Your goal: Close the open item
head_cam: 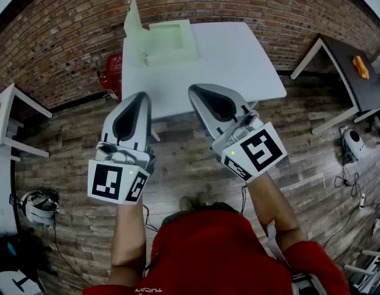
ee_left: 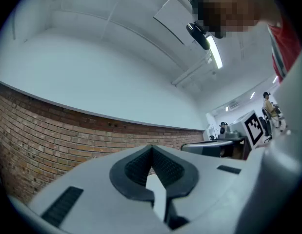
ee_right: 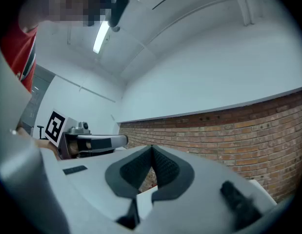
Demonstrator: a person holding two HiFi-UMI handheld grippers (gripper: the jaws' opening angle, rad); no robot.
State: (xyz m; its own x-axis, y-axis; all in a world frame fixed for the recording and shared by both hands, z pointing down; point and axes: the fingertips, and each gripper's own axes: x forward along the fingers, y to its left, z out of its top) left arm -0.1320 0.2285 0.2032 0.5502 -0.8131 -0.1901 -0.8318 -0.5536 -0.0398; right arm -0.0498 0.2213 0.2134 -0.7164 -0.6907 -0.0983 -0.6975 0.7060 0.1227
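A pale green box (head_cam: 172,42) lies open at the far left of the white table (head_cam: 239,66), its lid (head_cam: 133,19) standing upright on the left side. Both grippers hover side by side over the table's near edge, well short of the box. My left gripper (head_cam: 142,97) is shut with nothing in it, and the left gripper view shows its dark pads (ee_left: 141,167) meeting at the tip (ee_left: 151,148). My right gripper (head_cam: 196,91) is also shut and holds nothing. In the right gripper view its jaws (ee_right: 151,149) close against each other, aimed at the brick wall.
A brick wall (head_cam: 67,35) runs behind the table. A red object (head_cam: 113,72) stands on the wooden floor by the table's left side. A dark table (head_cam: 355,78) with an orange item (head_cam: 360,66) stands at right, and a white table (head_cam: 4,134) at left.
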